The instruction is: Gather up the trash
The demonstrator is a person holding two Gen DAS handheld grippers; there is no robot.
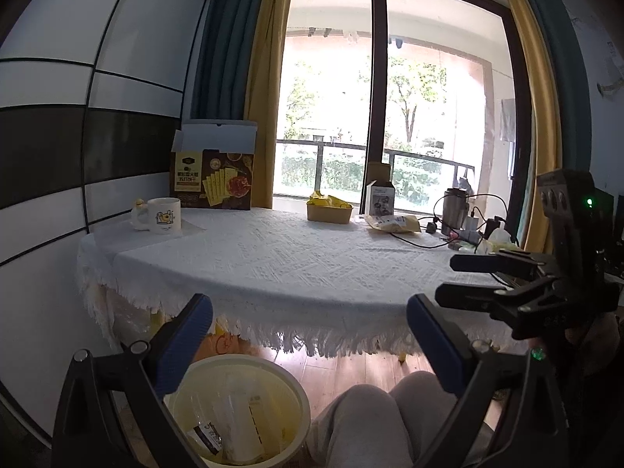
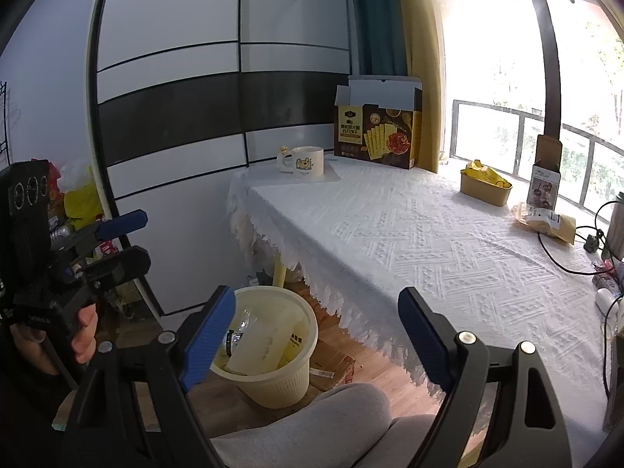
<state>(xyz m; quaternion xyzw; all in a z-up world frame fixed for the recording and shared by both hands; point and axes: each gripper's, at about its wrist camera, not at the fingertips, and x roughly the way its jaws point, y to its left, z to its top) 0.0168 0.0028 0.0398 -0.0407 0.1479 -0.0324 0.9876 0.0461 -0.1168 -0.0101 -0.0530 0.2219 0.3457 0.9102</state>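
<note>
A white tablecloth (image 2: 429, 234) with a woven zigzag pattern covers the counter (image 1: 218, 323) — the bin (image 2: 273, 386) is pale yellow, the cracker box (image 2: 376, 136) dark brown and gold, the curtains (image 1: 265, 78) mustard.

A round cream bin (image 2: 273, 374) with ribbed walls stands upright on the wooden floor beside the table's fringed edge, close to a grey-trousered knee. Inside it lie a pale flat packet (image 2: 265, 345), a crinkled clear wrapper (image 2: 240, 327) and a yellow printed wrapper (image 2: 294, 345), all leaning loosely together.
</note>
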